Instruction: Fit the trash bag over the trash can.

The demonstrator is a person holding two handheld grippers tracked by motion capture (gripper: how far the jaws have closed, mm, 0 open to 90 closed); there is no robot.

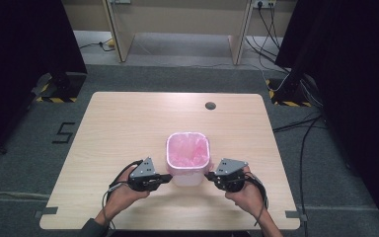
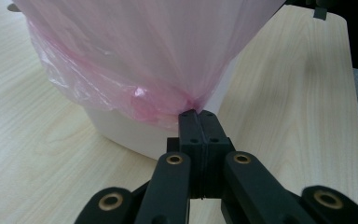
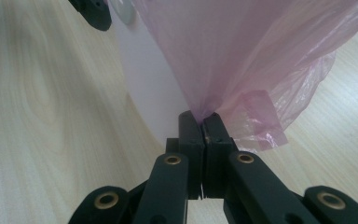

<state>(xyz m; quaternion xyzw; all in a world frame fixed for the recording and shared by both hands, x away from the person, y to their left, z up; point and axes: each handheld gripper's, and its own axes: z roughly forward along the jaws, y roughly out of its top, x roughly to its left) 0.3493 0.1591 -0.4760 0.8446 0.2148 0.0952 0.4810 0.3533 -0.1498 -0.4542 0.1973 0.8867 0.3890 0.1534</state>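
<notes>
A small white bin (image 1: 188, 177) lined with a pink plastic bag (image 1: 188, 149) stands on the wooden table near its front edge. My left gripper (image 1: 168, 177) is at the bin's left side, shut on a gathered fold of the pink bag (image 2: 135, 60), which pulls taut from the jaw tips. My right gripper (image 1: 208, 175) is at the bin's right side, shut on the bag's overhang (image 3: 242, 56) in the same way. The white bin wall (image 2: 121, 130) shows behind the left gripper (image 2: 198, 113), and the bin's wall (image 3: 149, 79) rises behind the right gripper (image 3: 201, 114).
The table (image 1: 128, 123) has a dark cable hole (image 1: 210, 105) near its far edge. Black curtains and stands flank it on both sides. Cables (image 1: 301, 128) trail across the grey carpet at the right. A wooden desk frame (image 1: 177, 29) stands beyond.
</notes>
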